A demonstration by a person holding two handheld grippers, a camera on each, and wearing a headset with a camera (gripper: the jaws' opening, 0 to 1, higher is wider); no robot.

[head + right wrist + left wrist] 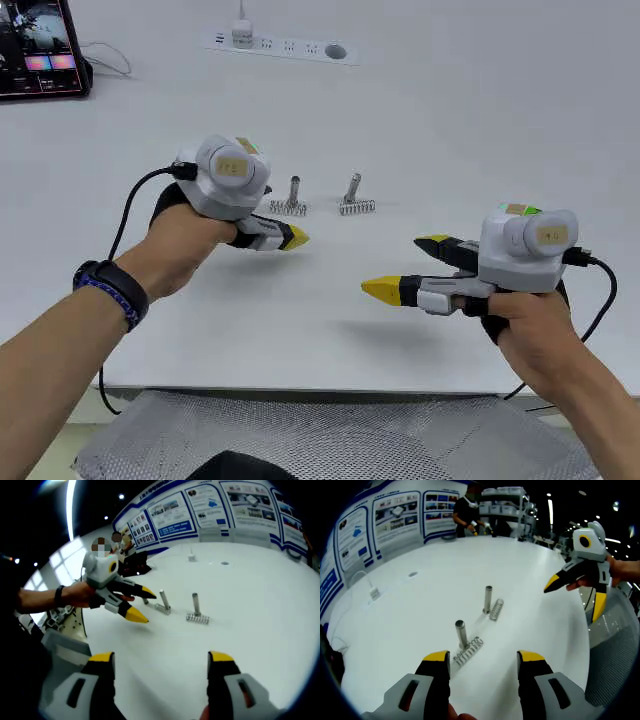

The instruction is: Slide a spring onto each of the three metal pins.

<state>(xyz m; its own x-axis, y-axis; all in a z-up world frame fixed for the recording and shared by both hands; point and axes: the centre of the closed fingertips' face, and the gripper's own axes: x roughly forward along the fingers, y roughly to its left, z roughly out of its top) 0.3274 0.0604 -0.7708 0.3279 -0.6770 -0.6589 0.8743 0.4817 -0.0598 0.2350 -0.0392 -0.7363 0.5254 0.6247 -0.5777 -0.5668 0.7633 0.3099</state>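
Head view: two pins stand upright, springs lying at their bases. Left gripper and right gripper gape empty, flanking them, likely ready to grab.

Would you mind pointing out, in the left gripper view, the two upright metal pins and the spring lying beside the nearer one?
Nearer pin [462, 634]: left gripper view, middle of its shaft.
Farther pin [487, 600]: left gripper view, middle of its shaft.
Spring [468, 651] beside the nearer pin: left gripper view, middle of its coils.

Bright overhead light is washing out the white table, leaving faint soft shadows; a ceiling lamp is glaring, and fisheye edges are bending.
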